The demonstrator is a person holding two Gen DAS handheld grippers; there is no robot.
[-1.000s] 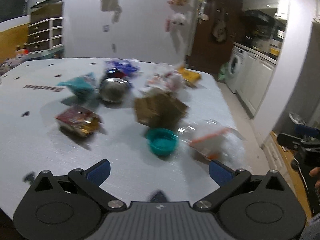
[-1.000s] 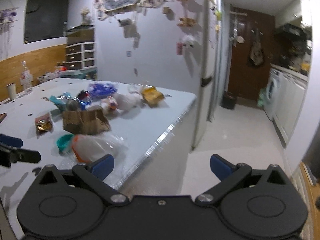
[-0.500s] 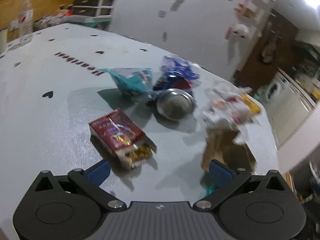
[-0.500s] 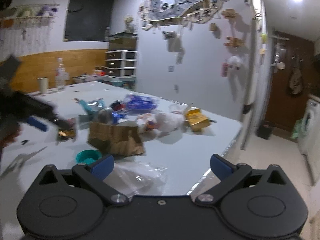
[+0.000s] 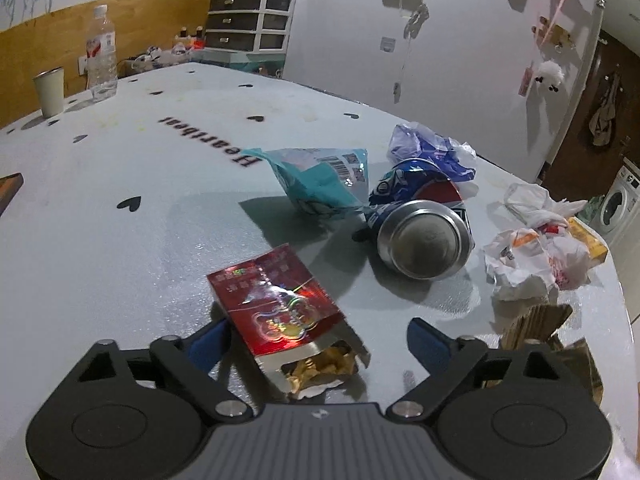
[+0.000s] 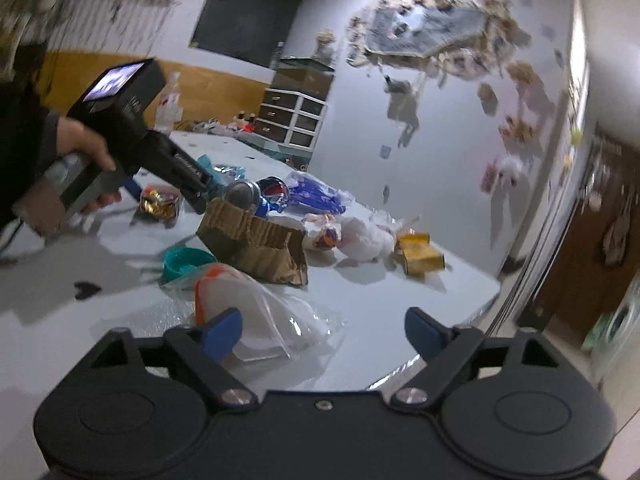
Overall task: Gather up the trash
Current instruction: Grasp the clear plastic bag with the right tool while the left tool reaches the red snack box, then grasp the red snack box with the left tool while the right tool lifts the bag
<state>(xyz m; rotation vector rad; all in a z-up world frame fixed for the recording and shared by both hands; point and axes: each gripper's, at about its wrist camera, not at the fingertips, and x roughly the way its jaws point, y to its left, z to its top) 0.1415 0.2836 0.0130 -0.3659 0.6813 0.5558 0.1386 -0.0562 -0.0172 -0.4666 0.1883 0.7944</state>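
I'm looking at a lived-in home: a washing machine (image 5: 618, 205) by the doorway, plastic drawers (image 5: 251, 20) against wood panelling, wall decorations (image 6: 424, 36) above a littered table (image 5: 100, 240).

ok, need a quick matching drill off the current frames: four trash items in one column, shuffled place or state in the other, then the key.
Items
1. red packet
2. soda can
3. teal cap
4. clear plastic bag

Descriptions
A. lying on its side, base toward the left wrist camera
B. between the open fingers of the left gripper, torn end nearest the camera
C. just ahead of the right gripper, orange patch showing
D. on the table beside the torn cardboard

Pairs: 1-B, 2-A, 3-D, 4-C
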